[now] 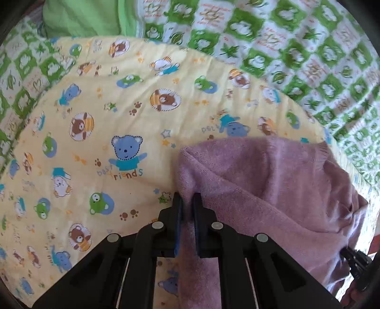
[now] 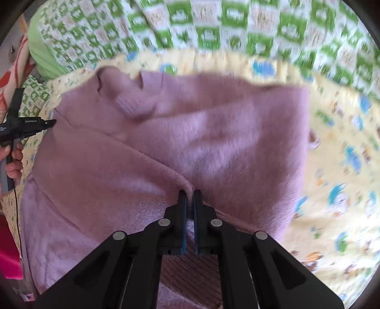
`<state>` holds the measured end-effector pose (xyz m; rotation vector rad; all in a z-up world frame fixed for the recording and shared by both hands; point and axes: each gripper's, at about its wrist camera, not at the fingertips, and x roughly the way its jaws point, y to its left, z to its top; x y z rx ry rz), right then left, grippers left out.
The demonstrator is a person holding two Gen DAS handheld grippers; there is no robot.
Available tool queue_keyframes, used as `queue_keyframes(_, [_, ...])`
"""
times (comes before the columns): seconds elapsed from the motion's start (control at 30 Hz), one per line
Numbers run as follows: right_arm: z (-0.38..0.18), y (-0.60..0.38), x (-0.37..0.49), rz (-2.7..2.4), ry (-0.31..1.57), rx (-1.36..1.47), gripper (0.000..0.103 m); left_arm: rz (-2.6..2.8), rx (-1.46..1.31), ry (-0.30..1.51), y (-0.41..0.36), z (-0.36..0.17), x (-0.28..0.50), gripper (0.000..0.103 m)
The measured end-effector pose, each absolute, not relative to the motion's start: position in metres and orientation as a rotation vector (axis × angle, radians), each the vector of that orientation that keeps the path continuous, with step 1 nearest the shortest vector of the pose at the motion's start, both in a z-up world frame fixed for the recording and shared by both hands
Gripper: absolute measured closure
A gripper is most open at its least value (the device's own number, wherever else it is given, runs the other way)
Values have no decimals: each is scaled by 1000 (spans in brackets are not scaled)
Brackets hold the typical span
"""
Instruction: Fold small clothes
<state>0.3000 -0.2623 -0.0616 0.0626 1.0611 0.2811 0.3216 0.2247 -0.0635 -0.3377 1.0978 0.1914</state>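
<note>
left wrist: pink sweater (image 1: 261, 180) edge between left claw (image 1: 187, 202) fingers

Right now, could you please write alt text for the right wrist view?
The right tool is shut on a fold of a pink fleece garment that lies over a yellow bear-print blanket. A green checked quilt lies beyond.

Sweater (image 2: 166, 133) on bear-print sheet (image 1: 95, 133), sheet on checked quilt (image 1: 296, 47); pillow (image 1: 80, 19) behind.
</note>
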Motion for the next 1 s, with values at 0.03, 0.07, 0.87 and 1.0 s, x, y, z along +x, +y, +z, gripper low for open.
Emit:
queue_keyframes(0.03, [-56,-261,299,273,1051,67,84,186,-335,1098,220,-55,319,87])
queue_keyframes(0.07, [-51,-261,297,271,1040,78,79,182,-330,1097,219,-49,314,87])
queue_keyframes(0.87, [-32,-296,61,65,1038,347,51,162,11,1334,161,-82,45,50])
queue_keyframes(1.0, [-36,-304,19,20,1043,373,51,107,-2,1354,171,-74,8,50])
